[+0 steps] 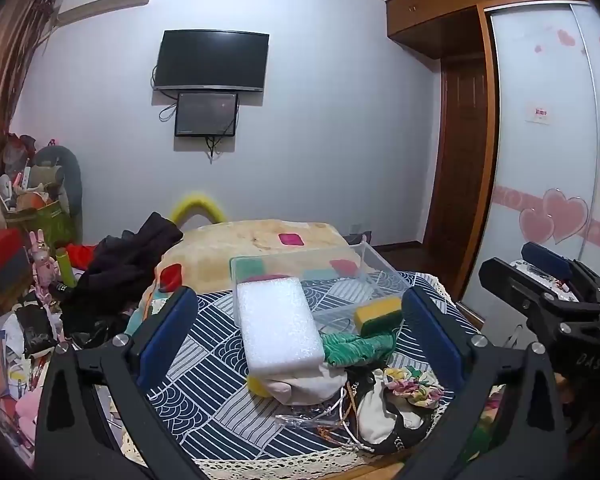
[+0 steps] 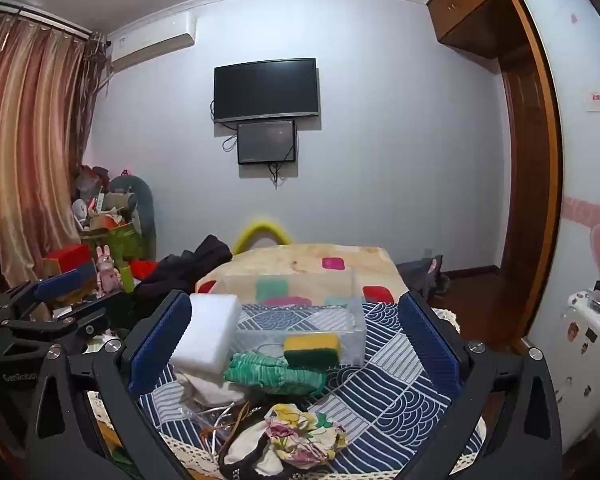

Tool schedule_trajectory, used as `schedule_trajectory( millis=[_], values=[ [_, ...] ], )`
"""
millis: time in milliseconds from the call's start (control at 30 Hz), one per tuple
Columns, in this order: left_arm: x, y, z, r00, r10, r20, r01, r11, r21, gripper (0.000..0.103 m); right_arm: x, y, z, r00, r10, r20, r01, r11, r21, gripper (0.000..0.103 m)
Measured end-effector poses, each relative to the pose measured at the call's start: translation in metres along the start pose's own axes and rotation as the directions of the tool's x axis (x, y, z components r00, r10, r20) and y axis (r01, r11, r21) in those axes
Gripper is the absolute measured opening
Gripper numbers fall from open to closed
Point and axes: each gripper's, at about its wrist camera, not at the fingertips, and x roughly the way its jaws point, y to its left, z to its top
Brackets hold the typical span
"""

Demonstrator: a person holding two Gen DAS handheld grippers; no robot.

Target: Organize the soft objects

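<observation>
A white foam block (image 1: pixel 278 324) (image 2: pixel 206 332) lies on a pile of soft things on the patterned cloth (image 1: pixel 204 340). A green knitted cloth (image 1: pixel 356 346) (image 2: pixel 274 372), a yellow-green sponge (image 1: pixel 378 314) (image 2: pixel 312 348), a floral scrunchie (image 1: pixel 412 386) (image 2: pixel 304 434) and cream fabric (image 1: pixel 308 386) lie beside it. A clear plastic box (image 1: pixel 312 276) (image 2: pixel 300 316) stands behind them. My left gripper (image 1: pixel 300 328) is open and empty above the pile. My right gripper (image 2: pixel 296 344) is open and empty, and also shows in the left wrist view (image 1: pixel 540 276).
A beige blanket with coloured patches (image 1: pixel 260 244) covers the bed behind the box. Dark clothes (image 1: pixel 128 272) and clutter lie at the left. A wardrobe with heart stickers (image 1: pixel 540 160) stands at the right. A TV (image 1: pixel 212 60) hangs on the far wall.
</observation>
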Motion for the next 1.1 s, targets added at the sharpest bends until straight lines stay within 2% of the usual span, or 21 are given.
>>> schedule_trajectory(
  millis=[1100],
  values=[
    [-0.005,-0.0024,0.0028,1.0,0.002,0.01,-0.002,1.0,0.003,0.103,-0.0022,0.001,-0.0025,1.0,0.006,0.013,-0.006,1.0,0.002,0.103]
  ],
)
